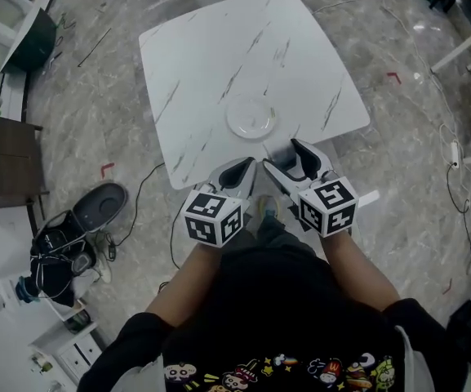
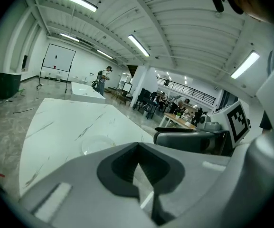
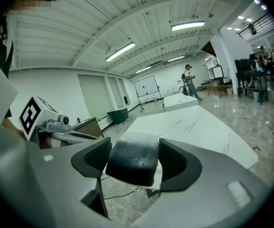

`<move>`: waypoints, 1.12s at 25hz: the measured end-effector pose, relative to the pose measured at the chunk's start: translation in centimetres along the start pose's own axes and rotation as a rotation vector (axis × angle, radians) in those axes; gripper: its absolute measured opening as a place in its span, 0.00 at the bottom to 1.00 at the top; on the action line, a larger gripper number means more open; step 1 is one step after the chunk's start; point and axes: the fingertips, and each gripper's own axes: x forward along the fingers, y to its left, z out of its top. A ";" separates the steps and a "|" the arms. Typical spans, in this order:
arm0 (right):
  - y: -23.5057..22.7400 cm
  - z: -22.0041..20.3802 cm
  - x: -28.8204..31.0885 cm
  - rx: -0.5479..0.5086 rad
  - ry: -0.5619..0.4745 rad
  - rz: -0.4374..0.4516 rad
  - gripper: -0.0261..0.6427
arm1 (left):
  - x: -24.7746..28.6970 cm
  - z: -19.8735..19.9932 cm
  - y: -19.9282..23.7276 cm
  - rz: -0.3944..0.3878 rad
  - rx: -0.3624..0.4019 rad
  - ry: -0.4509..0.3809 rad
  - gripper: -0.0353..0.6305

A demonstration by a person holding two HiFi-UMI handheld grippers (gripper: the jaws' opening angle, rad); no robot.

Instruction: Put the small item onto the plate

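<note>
— Where is the item [image 3: 129, 167]?

— Clamped in the right hand-held gripper [image 3: 133, 151], short of the plate [image 1: 251, 119]; the left hand-held gripper [image 1: 237, 170] is closed, empty. Released early, it could be dropped past the surface [image 1: 211, 64].

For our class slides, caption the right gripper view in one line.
Right gripper clamps a small dark item between its fingers, white marble table just ahead.

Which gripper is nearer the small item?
Right. The right gripper is shut on the small dark item, which sits between its jaws. The left gripper is beside it, on its left, shut with nothing between its jaws.
</note>
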 end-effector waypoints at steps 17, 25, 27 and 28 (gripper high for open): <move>-5.8 -3.6 14.3 -0.015 0.218 -0.083 0.55 | 4.6 -0.6 11.2 0.058 -0.058 0.056 0.06; -8.5 -6.4 20.4 -0.046 0.339 -0.137 0.55 | 6.9 -1.6 14.0 0.019 -0.104 0.088 0.05; -9.0 -6.8 21.4 -0.052 0.364 -0.149 0.55 | 7.2 -1.8 14.5 0.014 -0.113 0.096 0.05; -9.1 -7.0 21.9 -0.051 0.375 -0.152 0.55 | 7.3 -1.9 14.8 0.013 -0.119 0.099 0.05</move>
